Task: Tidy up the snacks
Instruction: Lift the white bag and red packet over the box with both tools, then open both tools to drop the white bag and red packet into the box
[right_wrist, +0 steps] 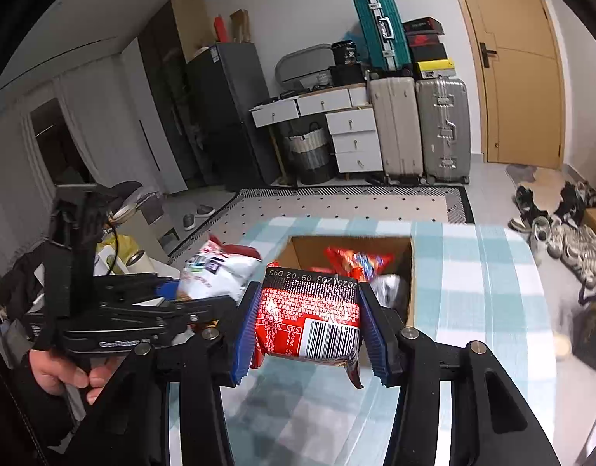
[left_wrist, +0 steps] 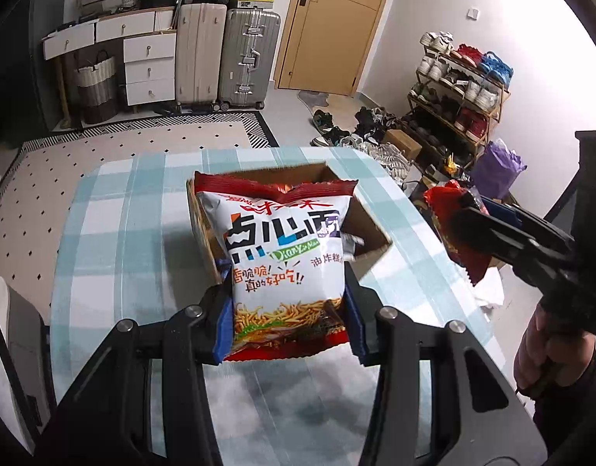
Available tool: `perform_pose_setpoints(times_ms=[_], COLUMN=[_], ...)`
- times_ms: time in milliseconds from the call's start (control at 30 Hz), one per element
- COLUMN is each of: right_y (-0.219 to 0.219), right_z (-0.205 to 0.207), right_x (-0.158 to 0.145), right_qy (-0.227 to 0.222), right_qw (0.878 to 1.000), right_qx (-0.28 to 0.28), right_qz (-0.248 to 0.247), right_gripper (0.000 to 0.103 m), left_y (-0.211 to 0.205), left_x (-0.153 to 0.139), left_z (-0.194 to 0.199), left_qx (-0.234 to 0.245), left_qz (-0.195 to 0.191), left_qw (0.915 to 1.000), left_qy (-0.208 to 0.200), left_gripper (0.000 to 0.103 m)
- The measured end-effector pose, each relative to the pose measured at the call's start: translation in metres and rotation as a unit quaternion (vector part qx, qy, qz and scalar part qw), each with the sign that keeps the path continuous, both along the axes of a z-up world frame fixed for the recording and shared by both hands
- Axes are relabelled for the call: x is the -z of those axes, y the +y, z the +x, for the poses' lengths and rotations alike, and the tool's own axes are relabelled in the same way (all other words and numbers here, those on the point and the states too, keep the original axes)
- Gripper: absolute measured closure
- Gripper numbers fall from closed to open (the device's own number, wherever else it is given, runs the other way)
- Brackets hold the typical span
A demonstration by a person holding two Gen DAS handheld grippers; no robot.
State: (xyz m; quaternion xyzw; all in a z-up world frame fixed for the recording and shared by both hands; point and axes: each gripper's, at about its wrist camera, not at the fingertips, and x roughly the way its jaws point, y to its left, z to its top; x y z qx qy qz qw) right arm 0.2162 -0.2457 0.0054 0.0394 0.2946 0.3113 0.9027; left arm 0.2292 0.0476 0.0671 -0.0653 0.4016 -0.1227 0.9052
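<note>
My left gripper (left_wrist: 288,291) is shut on a white and red noodle-snack bag (left_wrist: 286,256), held above the table in front of an open cardboard box (left_wrist: 369,233). Off to the right, the right gripper (left_wrist: 459,209) carries a red packet (left_wrist: 455,233). In the right wrist view my right gripper (right_wrist: 307,308) is shut on that red snack packet (right_wrist: 311,318), barcode side up, in the air before the cardboard box (right_wrist: 410,272). Inside the box lie a red bag (right_wrist: 356,262) and a silvery one. The left gripper (right_wrist: 204,291) with its white bag (right_wrist: 216,272) shows at the left.
The table (left_wrist: 142,213) wears a blue and white checked cloth. Beyond it are a patterned rug, suitcases (left_wrist: 224,54), white drawers, a door and a shoe rack (left_wrist: 457,93) with shoes on the floor. A hand (right_wrist: 65,376) holds the left gripper's handle.
</note>
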Motion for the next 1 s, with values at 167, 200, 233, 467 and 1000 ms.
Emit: perform_pose_setpoints(times_ms=[167, 200, 233, 467, 1000], right_y=[0.011, 0.013, 0.015, 0.024, 0.033], right_z=[0.031, 0.039, 0.046, 0.088, 0.132], right_x=[-0.011, -0.011, -0.012, -0.009, 0.056], right_qy=[0.005, 0.01, 0.012, 0.02, 0.02], right_qw=[1.0, 1.0, 1.0, 1.0, 1.0], right_qx=[-0.007, -0.006, -0.005, 0.001, -0.013], right_qz=[0.003, 0.007, 0.007, 0.006, -0.017], right_gripper=[0.054, 0.054, 0.054, 0.054, 0.054], left_y=[0.008, 0.009, 0.009, 0.01, 0.007], left_x=[-0.006, -0.007, -0.006, 0.002, 0.07], left_z=[0.039, 0.047, 0.055, 0.104, 0.165], left_qx=[-0.003, -0.001, 0.002, 0.0, 0.024], left_qz=[-0.009, -0.01, -0.011, -0.006, -0.031], left_qw=[0.9999, 0.9999, 0.9999, 0.9996, 0.9962], left_qy=[0.005, 0.008, 0.01, 0.027, 0.078], left_gripper=[0.06, 0.06, 0.06, 0.06, 0.06])
